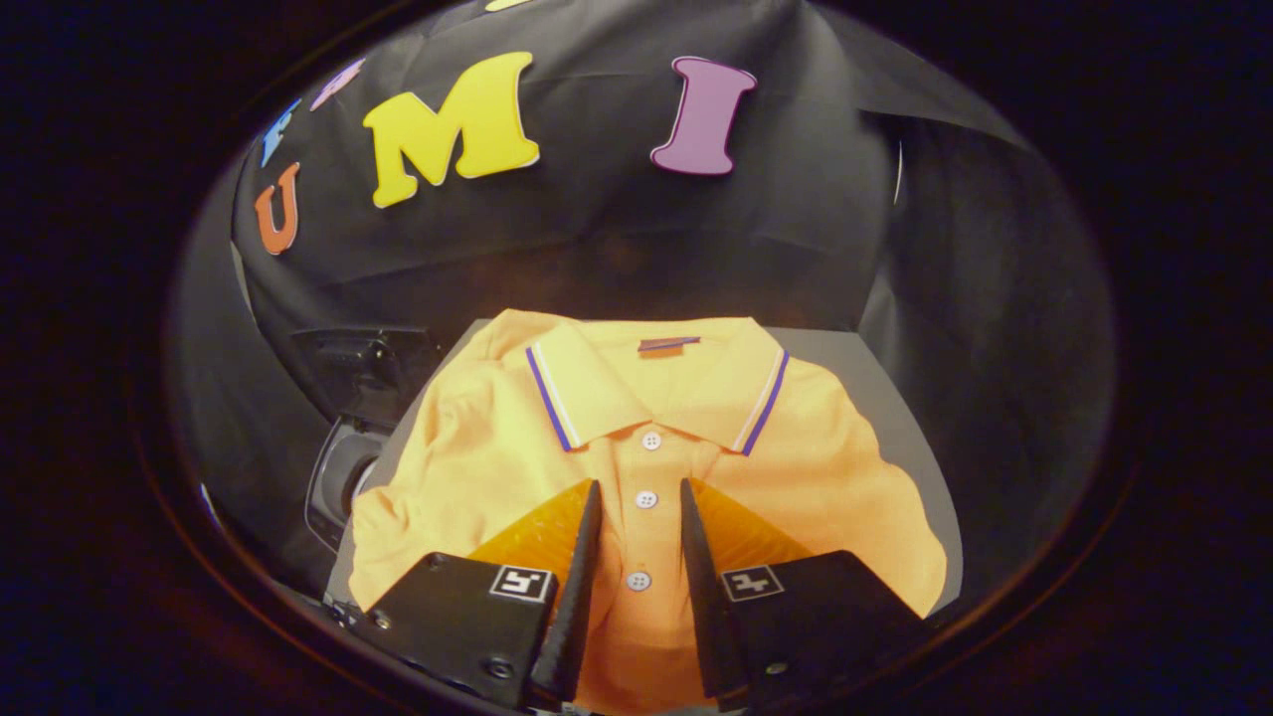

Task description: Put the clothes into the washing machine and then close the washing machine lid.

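While the gripper (641, 487) hangs over the folded orange polo shirt (646, 438), its fingers stand apart, straddling the button placket and gripping nothing. The shirt lies collar-away on a grey surface (895, 398). The washing machine (343, 477) is just beside the shirt's left sleeve.

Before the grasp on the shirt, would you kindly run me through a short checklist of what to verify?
1. Hand-held gripper open: ok, the fingers stand apart over the button placket.
2. Orange polo shirt within reach: ok, it lies flat on the grey surface, right under the fingers.
3. Fabric between the fingers: ok, the placket with its buttons lies in the gap.
4. Fingers pressing on the cloth: cannot tell, contact is unclear from this angle.
5. Washing machine located: ok, a dark appliance sits beside the shirt's sleeve.
6. Washer lid open: cannot tell, too little of it is visible.
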A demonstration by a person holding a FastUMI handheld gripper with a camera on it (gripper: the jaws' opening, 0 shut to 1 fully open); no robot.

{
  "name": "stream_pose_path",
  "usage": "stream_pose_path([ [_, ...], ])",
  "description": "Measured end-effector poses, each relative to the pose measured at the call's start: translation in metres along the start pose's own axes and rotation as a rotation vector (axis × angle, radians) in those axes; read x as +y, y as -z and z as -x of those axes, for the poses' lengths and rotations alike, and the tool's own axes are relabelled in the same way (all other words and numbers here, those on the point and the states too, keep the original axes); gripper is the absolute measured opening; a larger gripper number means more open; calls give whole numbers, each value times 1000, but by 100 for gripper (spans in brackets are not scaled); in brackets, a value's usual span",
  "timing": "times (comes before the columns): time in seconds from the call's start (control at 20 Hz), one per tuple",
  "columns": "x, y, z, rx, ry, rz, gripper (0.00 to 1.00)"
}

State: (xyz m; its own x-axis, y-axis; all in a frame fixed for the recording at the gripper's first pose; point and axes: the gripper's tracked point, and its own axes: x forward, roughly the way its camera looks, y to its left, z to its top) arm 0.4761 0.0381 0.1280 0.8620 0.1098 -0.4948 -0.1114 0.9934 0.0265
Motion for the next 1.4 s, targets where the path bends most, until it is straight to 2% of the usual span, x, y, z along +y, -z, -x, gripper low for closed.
stream_pose_path([
  [0.05, 2, 0, -3, -15, -2, -5, 45],
  [0.2, 5, 0, -3, -68, -9, -21, 21],
  [0.35, 4, 2, 5, -90, -10, -1, 14],
  [0.5, 8, 6, 13, -103, -25, -43, 7],
  [0.95, 52, -8, 95, -222, -35, -56, 6],
  [1.4, 145, -44, 189, -403, -82, -34, 6],
])
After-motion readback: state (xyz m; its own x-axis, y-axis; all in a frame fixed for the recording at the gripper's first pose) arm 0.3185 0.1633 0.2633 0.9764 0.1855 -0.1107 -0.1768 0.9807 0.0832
